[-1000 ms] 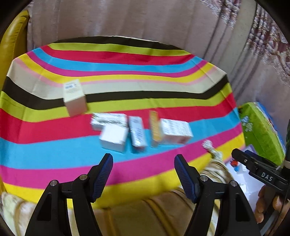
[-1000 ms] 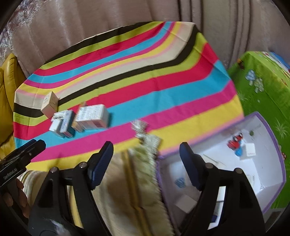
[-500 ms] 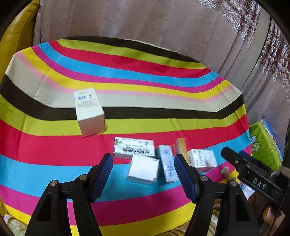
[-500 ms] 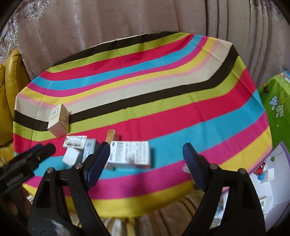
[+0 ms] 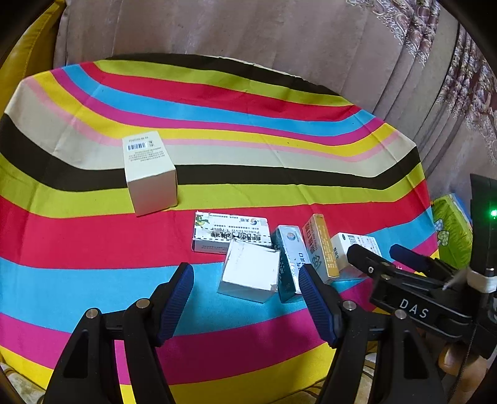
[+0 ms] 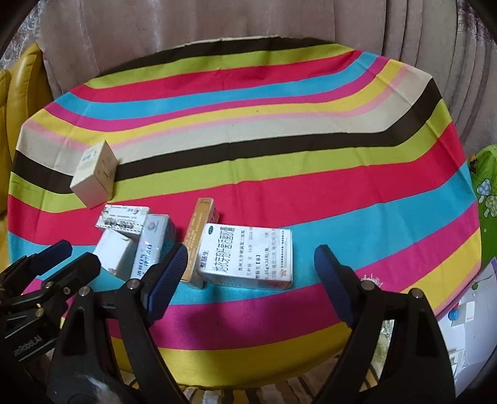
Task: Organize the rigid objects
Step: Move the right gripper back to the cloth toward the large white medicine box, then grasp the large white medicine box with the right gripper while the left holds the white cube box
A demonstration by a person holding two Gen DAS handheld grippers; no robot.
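Note:
Several small cardboard boxes lie on a striped tablecloth (image 5: pixel 248 105). A cream box (image 5: pixel 150 174) stands apart at the left; it also shows in the right wrist view (image 6: pixel 93 174). A cluster holds a white flat box (image 5: pixel 230 236), a plain white box (image 5: pixel 250 273), a teal box (image 5: pixel 287 258), a yellow box (image 5: pixel 320 248) and a large white box (image 6: pixel 245 258). My left gripper (image 5: pixel 247 301) is open just in front of the plain white box. My right gripper (image 6: pixel 248 276) is open around the large white box's near side.
A pinkish curtain (image 6: pixel 217 21) hangs behind the table. A yellow chair (image 6: pixel 18 87) is at the left. A green patterned surface (image 6: pixel 484 186) and a white bin (image 6: pixel 466 314) sit at the right, beyond the table edge.
Both grippers moved forward over the table toward the box cluster. The boxes now look larger and closer; the bin has slid to the edge of the right view. Both jaws stayed open.

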